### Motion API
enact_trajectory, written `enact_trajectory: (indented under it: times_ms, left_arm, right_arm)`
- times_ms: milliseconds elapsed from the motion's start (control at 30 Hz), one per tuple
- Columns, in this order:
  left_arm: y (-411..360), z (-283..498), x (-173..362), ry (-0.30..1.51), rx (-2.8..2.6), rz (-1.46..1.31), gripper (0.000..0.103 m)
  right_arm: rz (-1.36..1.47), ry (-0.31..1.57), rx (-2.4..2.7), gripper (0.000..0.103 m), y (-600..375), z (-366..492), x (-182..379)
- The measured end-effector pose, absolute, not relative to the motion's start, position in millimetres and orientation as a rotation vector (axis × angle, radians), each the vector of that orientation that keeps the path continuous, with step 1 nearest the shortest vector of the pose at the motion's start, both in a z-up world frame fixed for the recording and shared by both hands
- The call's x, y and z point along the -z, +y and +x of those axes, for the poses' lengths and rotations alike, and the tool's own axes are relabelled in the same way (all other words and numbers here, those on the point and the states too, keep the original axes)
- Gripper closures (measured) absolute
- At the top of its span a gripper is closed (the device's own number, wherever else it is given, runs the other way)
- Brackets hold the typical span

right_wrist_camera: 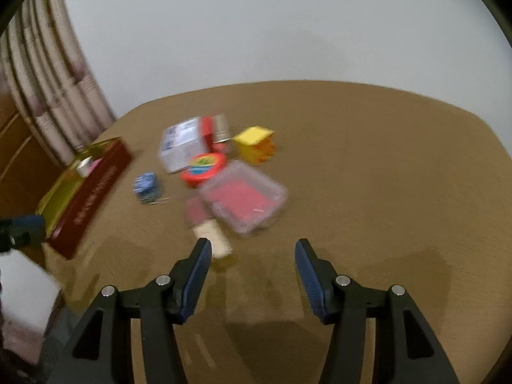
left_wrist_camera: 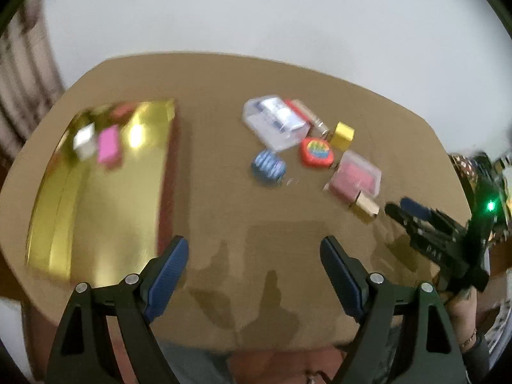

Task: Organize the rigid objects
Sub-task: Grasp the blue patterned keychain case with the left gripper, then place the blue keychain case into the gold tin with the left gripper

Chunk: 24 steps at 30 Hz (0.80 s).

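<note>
A brown table (left_wrist_camera: 224, 211) is filling most of both views, with a pale wall (left_wrist_camera: 256, 16) standing behind it and a striped curtain (right_wrist_camera: 48, 89) hanging at the far left in the right wrist view.

On the table's left side a gold-lined box with red outer walls (left_wrist_camera: 105, 198) is lying open; inside it, toward the far end, a pink block (left_wrist_camera: 108, 147) and a white block (left_wrist_camera: 84, 140) are sitting just beside each other, blurred.

Well apart from the box, a loose cluster of small things is sitting near the table's middle. A clear plastic case with white and blue contents (left_wrist_camera: 275, 121) is lying at the far side, with a red piece and a metallic cylinder (left_wrist_camera: 315, 118) touching its right edge. A clear case holding something pink-red (right_wrist_camera: 246, 195) is lying nearest the right gripper, and a beige block (right_wrist_camera: 214, 240) is lying just beside its near corner. A round red disc with a multicoloured face (left_wrist_camera: 316, 152) is sitting between the two cases. A yellow cube (right_wrist_camera: 254, 144) is standing at the cluster's right, and a blue-and-white patterned object (left_wrist_camera: 268, 166), too blurred to name, is sitting at its left.

The left gripper (left_wrist_camera: 254, 272) is hovering above bare tabletop with its blue-padded fingers spread wide and holding nothing. The right gripper (right_wrist_camera: 252, 272) is hanging just short of the beige block, its fingers likewise parted and holding nothing.
</note>
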<state>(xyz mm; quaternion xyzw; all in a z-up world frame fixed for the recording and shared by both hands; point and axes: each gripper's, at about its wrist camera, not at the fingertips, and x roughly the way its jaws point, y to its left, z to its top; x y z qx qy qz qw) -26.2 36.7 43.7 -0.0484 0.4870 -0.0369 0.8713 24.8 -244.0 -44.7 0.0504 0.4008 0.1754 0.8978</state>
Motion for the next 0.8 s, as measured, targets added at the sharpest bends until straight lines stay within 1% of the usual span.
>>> enact_trajectory:
  times_ms: [100, 200, 333, 500, 567, 600, 633, 700, 733, 800]
  left_arm:
    - [22, 4, -35, 0.984, 0.111, 0.008, 0.022]
    - [15, 33, -17, 1.024, 0.13, 0.057, 0.022]
    - [17, 62, 4, 1.085, 0.119, 0.014, 0.022]
    - [21, 81, 19, 1.147, 0.079, -0.052, 0.022]
    - [21, 85, 23, 1.156, 0.056, -0.052, 0.024]
    - [21, 87, 25, 1.16, 0.051, -0.049, 0.027]
    - [20, 89, 27, 1.165, 0.054, -0.05, 0.039]
    - [18, 93, 33, 1.176, 0.05, -0.039, 0.059]
    - [17, 91, 31, 1.151, 0.035, -0.016, 0.064]
    - [17, 93, 31, 1.145, 0.045, -0.032, 0.064]
  right_arm:
    - [0.148, 0.848, -0.319, 0.047, -262, 28, 55]
    - [0.17, 0.845, -0.314, 0.047, -269, 29, 59]
    - [0.175, 0.829, -0.334, 0.047, -270, 28, 59]
    - [0.193, 0.824, -0.366, 0.047, -271, 28, 60]
    - [0.211, 0.823, -0.372, 0.047, -274, 29, 59]
    - [0.224, 0.826, -0.379, 0.047, -276, 29, 60]
    - [0.232, 0.829, -0.385, 0.047, -277, 30, 60]
    - [0.254, 0.828, -0.382, 0.047, -281, 30, 60]
    - [0.258, 0.828, -0.381, 0.047, -281, 30, 60]
    - [0.262, 0.827, -0.381, 0.047, -282, 29, 60]
